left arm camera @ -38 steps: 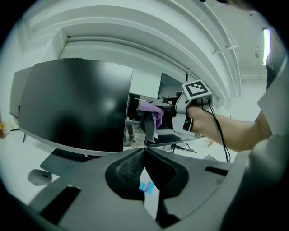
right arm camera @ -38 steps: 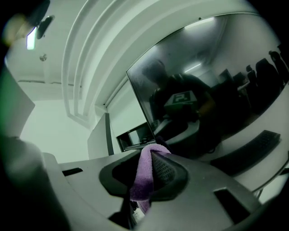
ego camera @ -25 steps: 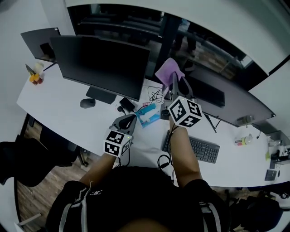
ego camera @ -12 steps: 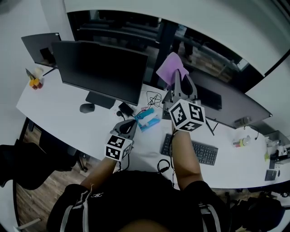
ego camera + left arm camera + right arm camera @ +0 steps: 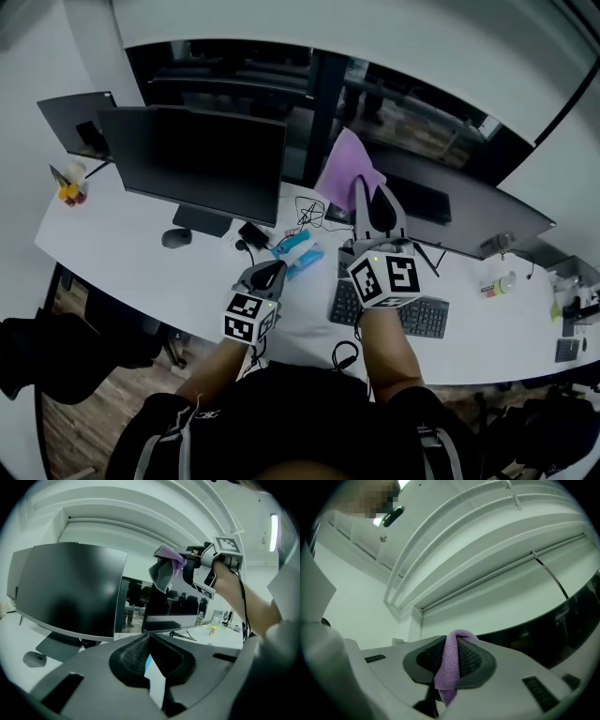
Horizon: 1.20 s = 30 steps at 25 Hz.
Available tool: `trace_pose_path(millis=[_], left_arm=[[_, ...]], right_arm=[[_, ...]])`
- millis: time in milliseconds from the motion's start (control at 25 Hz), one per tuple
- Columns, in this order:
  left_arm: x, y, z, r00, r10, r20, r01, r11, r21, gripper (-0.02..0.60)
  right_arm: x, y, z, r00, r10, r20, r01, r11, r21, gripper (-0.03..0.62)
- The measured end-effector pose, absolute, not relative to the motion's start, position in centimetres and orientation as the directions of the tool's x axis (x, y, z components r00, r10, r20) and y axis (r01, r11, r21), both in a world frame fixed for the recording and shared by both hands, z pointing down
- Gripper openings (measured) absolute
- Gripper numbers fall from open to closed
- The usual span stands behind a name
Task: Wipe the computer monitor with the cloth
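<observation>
The right hand-held gripper (image 5: 450, 654) is clenched on the purple cloth (image 5: 451, 667): a fold is pinched between the jaws and the remainder hangs free. Compared with one second ago, the head view shows this gripper drawn up and back toward the person, near the keyboard (image 5: 427, 317), with the cloth lifted higher off the surface (image 5: 122, 234). The cloth now sits between the large monitor (image 5: 192, 155) on the left and the second monitor (image 5: 445, 202) on the right, touching neither screen. The left hand-held gripper (image 5: 149, 641) has its jaws together on nothing and has shifted little. It hovers low over the surface, near the blue item (image 5: 298, 253).

Judgement: the cloth is secured and carried, but wiping is not yet begun. Which screen is the target cannot be told. The next move calls for bringing the cloth flat against a panel.
</observation>
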<state>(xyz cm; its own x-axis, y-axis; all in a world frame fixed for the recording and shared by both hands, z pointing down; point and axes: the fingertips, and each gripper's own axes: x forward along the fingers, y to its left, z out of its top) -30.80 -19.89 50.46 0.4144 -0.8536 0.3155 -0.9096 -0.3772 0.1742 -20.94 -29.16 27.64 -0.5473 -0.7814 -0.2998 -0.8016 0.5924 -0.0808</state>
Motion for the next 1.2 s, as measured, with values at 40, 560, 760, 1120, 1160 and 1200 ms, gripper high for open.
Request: trace_pose_path(millis=[40, 560, 760, 1120, 1160, 1200], left_arm=[[-30.4, -19.8, 50.1, 0.41, -0.859, 0.308, -0.912, -0.375, 0.168, 0.012], [-19.8, -14.3, 45.1, 0.368, -0.908, 0.203, -0.93, -0.361, 0.069, 0.012], [-15.7, -12.8, 45.0, 0.372, -0.909, 0.188, -0.928, -0.357, 0.108, 0.012], [-11.4, -12.6, 45.9, 0.413, -0.885, 0.217, -0.91, -0.388, 0.146, 0.012], [-11.2, -12.7, 45.7, 0.414, -0.884, 0.215, -0.909, -0.391, 0.142, 0.012], [-11.1, -12.8, 45.5, 0.415, -0.885, 0.212, -0.909, -0.393, 0.138, 0.012]], right_arm=[[-20.4, -28.4, 27.7, -0.551, -0.777, -0.305, -0.801, 0.594, -0.066, 0.075], [-3.4, -19.5, 33.3, -0.45, -0.868, -0.208, -0.889, 0.457, 0.015, 0.075], [2.3, -17.0, 36.5, -0.429, -0.891, -0.149, -0.901, 0.434, 0.002, 0.072], [5.9, -15.7, 38.1, -0.428, -0.895, -0.121, -0.902, 0.432, -0.004, 0.072], [6.1, -15.7, 38.1, -0.426, -0.897, -0.122, -0.904, 0.428, 0.009, 0.072], [6.2, -15.7, 38.0, -0.424, -0.897, -0.125, -0.905, 0.424, 0.023, 0.072]])
